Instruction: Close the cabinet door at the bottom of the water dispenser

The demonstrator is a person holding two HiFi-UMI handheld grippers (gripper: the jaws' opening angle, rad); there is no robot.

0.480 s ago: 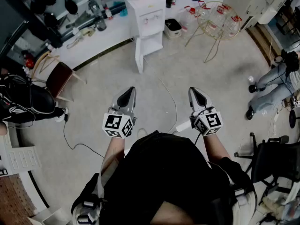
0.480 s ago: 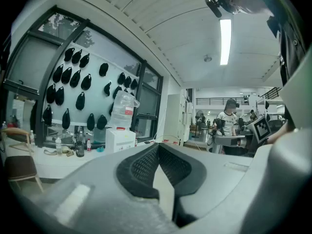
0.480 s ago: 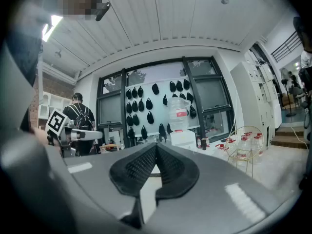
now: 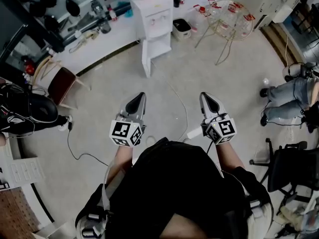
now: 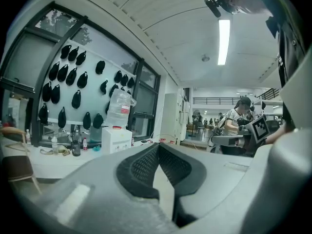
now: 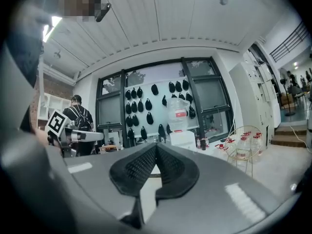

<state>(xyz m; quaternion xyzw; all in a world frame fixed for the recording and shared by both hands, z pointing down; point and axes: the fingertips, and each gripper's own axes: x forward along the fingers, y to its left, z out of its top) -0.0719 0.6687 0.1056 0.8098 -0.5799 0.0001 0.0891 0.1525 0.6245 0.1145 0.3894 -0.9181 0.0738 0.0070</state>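
Little has changed in the last half-second: the water dispenser (image 4: 152, 14) sits a shade further left in the head view, the seated person (image 4: 291, 96) at the right edge has shifted their legs, and both grippers hang where they were.

From where I stand, the pale floor (image 4: 199, 68) lies open between the person and the white counter (image 4: 99, 44) along the far wall. The dispenser stands against that counter, well apart from the grippers, with a clear bottle (image 5: 119, 108) on top. Its cabinet door (image 4: 146, 59) at the bottom is swung out toward the room, so the task looks not yet begun. A wire rack (image 4: 229, 19) stands to its right.

The left gripper (image 4: 138, 99) and right gripper (image 4: 205, 98) are held about level at waist height, each with its jaws pressed together on nothing.

A thin cable (image 4: 182, 103) trails across the floor straight along the path ahead. Walking in, a foot could catch it. At the door, closed jaw tips might skid off the narrow edge, and a hard shove could rock the bottle.
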